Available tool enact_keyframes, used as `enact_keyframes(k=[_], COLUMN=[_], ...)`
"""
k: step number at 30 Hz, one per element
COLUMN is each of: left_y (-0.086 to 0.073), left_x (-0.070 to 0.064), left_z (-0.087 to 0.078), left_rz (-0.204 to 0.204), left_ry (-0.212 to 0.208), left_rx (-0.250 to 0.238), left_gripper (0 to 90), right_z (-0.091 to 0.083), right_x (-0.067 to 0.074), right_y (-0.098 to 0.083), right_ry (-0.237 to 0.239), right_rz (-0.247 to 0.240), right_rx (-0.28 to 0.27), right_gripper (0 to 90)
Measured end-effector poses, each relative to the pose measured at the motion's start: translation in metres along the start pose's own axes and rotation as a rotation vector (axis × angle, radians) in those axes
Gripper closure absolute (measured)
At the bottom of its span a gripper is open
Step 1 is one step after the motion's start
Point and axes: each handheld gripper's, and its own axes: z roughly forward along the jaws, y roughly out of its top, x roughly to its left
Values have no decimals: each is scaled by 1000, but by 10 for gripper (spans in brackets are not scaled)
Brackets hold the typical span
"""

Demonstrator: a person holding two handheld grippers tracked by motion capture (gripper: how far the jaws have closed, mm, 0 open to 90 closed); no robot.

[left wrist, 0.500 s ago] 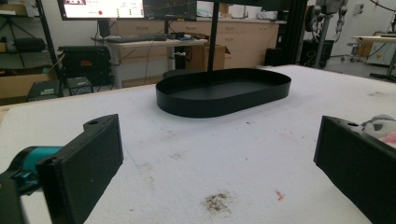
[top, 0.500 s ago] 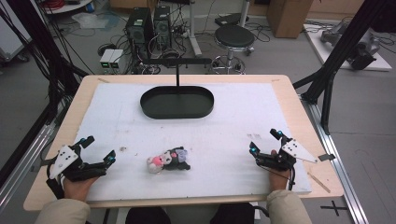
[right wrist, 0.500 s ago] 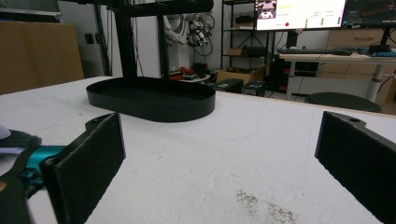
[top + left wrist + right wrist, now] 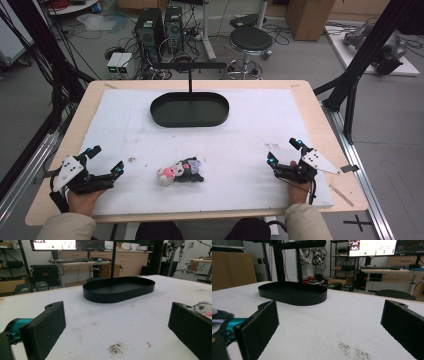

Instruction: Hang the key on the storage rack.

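A small plush toy [image 4: 181,171], dark with a pink face and a pale lilac patch, lies on the white foam mat [image 4: 240,150] near the table's front edge, roughly midway between the two hand-held grippers and touching neither; it sits somewhat nearer the left gripper [image 4: 106,162] than the right gripper [image 4: 283,151]. In the high view the left gripper rests low at the mat's front left corner, its jaws spread wide with nothing between them, pointing inward toward the toy; in the left gripper view the toy's pale edge [image 4: 203,307] peeks just behind the jaw on that picture's right, outside the gap, while bare mat with a dark smudge [image 4: 115,348] lies between the jaws. The right gripper sits at the front right, well apart from the toy, jaws likewise wide and empty; in the right gripper view a sliver of the toy [image 4: 218,314] shows at the far left, beyond the jaw there. A black oval tray [image 4: 190,120] stands at the mat's far middle, well apart from toy and grippers; a thin black post [image 4: 190,82] rises behind it.
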Motion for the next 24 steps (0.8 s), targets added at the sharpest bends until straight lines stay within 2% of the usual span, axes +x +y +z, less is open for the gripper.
enact_keyframes(k=[3,6,9,10,12,15,16,18,21,22,23,24], left_y=[1,7,19,29,34,48,54,62,74,81,81,84], left_x=[1,0,-3,-4,-5,-7,-8,-10,-16,-20,-20,-22], left_z=[1,0,-1,1,3,8,10,14,23,29,29,32], left_rz=[-13,4,23,37,51,73,92,101,133,137,137,144], left_ry=[-13,-38,-72,-101,-109,-153,-169,-201,-248,-277,-277,-293], left_rx=[19,31,37,49,55,77,87,110,173,207,207,229], left_gripper=[17,17,17,17,17,17,17,17,17,17,17,17], right_z=[0,0,0,0,0,0,0,0,0,0,0,0], right_x=[0,0,0,0,0,0,0,0,0,0,0,0], right_y=[0,0,0,0,0,0,0,0,0,0,0,0], right_ry=[0,1,-1,-1,-1,0,1,2,2,2,2,2], right_rz=[1,-3,0,0,0,2,-1,-3,-4,-3,-3,-2], right_rx=[0,0,0,0,1,1,0,0,0,0,0,0], right_gripper=[7,7,7,7,7,7,7,7,7,7,7,7])
